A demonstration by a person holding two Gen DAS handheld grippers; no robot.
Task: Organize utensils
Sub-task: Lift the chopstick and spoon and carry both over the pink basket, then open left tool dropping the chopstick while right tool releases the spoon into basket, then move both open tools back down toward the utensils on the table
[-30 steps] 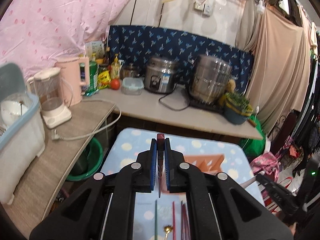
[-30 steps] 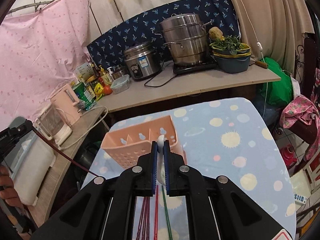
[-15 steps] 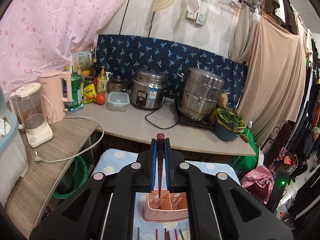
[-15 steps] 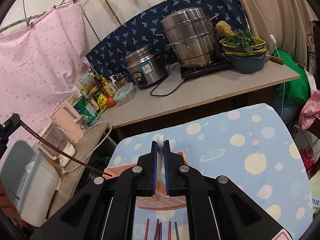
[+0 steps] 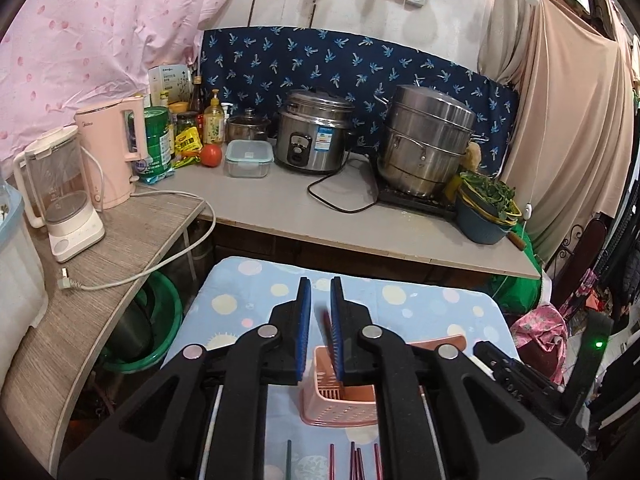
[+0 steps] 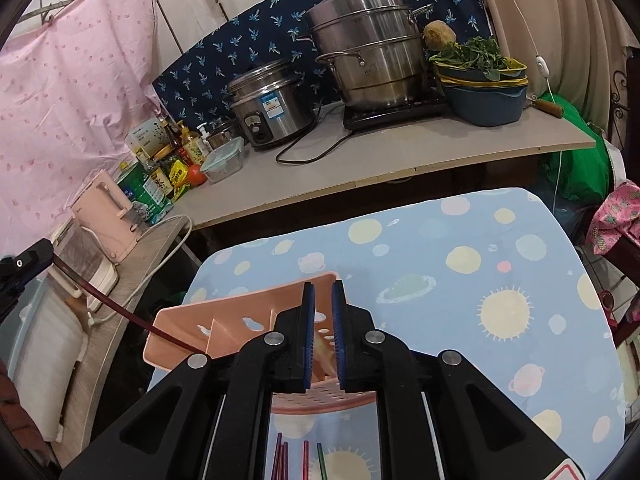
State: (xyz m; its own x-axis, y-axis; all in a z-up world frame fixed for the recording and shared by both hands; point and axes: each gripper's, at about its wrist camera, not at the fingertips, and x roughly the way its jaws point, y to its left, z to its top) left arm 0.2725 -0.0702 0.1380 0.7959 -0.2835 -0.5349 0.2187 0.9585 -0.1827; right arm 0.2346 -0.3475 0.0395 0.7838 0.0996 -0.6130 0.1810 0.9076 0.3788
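Chopstick (image 5: 326,322), dark red and blurred, stands in the gap of the left claw (image 5: 320,280), closer to the right-hand blue pad. The claw's jaws have just been opening and are spread slightly, with neither pad seen to press the stick. In the right wrist view the same stick slants from the left claw, at the far left edge, down to the left end of the basket (image 5: 340,406), where the right claw's black body hides its tip.

Pink, perforated and divided into compartments, the basket sits on the bench (image 6: 460,300), which is covered by a pale blue cloth printed with suns and planets. Its taller wall, on the far side, has cut-out holes.

Right claw (image 6: 321,285) hangs just above the basket's near rim with its pads slightly parted. A pale blurred shape shows in the gap, low down over the basket; what it is cannot be told.

Loose chopsticks (image 5: 356,460), several red and one green, lie on the cloth nearer than the basket, apart from it.

Along the wall, the far bench (image 5: 360,224) carries a rice cooker (image 5: 316,136), a steel steamer pot (image 5: 428,140) and a pink kettle (image 5: 116,152).
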